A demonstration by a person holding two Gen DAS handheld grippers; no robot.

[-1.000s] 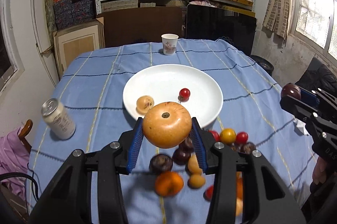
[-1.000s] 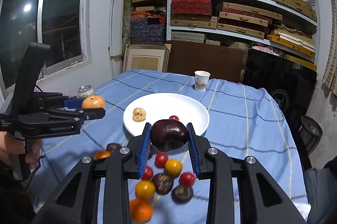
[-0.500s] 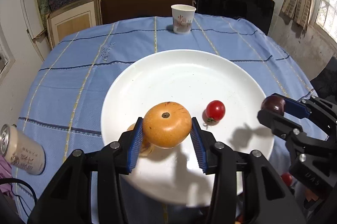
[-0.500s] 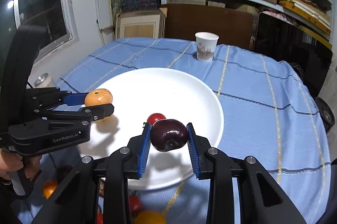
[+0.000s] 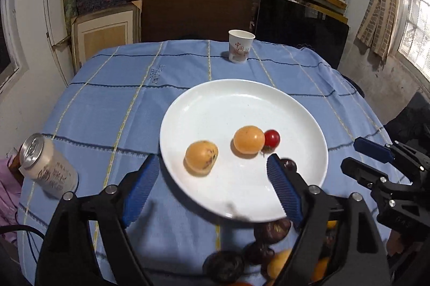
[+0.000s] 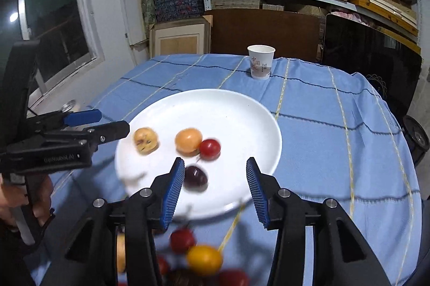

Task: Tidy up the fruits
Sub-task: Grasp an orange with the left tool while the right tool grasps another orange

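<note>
A white plate point(image 5: 223, 103) point(image 6: 231, 108) sits on the blue tablecloth. On it lie a speckled orange fruit point(image 5: 201, 157) point(image 6: 146, 140), a smooth orange fruit point(image 5: 248, 139) point(image 6: 188, 140), a red cherry tomato point(image 5: 272, 138) point(image 6: 210, 148) and a dark plum point(image 6: 195, 176), partly hidden behind my left finger in the left wrist view point(image 5: 289, 165). My left gripper point(image 5: 209, 186) is open and empty over the plate's near edge. My right gripper point(image 6: 215, 189) is open and empty just above the plum. Loose fruits point(image 5: 268, 253) point(image 6: 199, 256) lie on the cloth in front of the plate.
A paper cup point(image 5: 240, 46) point(image 6: 260, 62) stands at the table's far side. A drink can point(image 5: 47, 169) stands at the left edge. Shelves of boxes and a dark screen are behind the table.
Both grippers opened over the plate. The left let go of the smooth orange fruit, now beside the tomato. The right let go of the dark plum, now on the plate.
</note>
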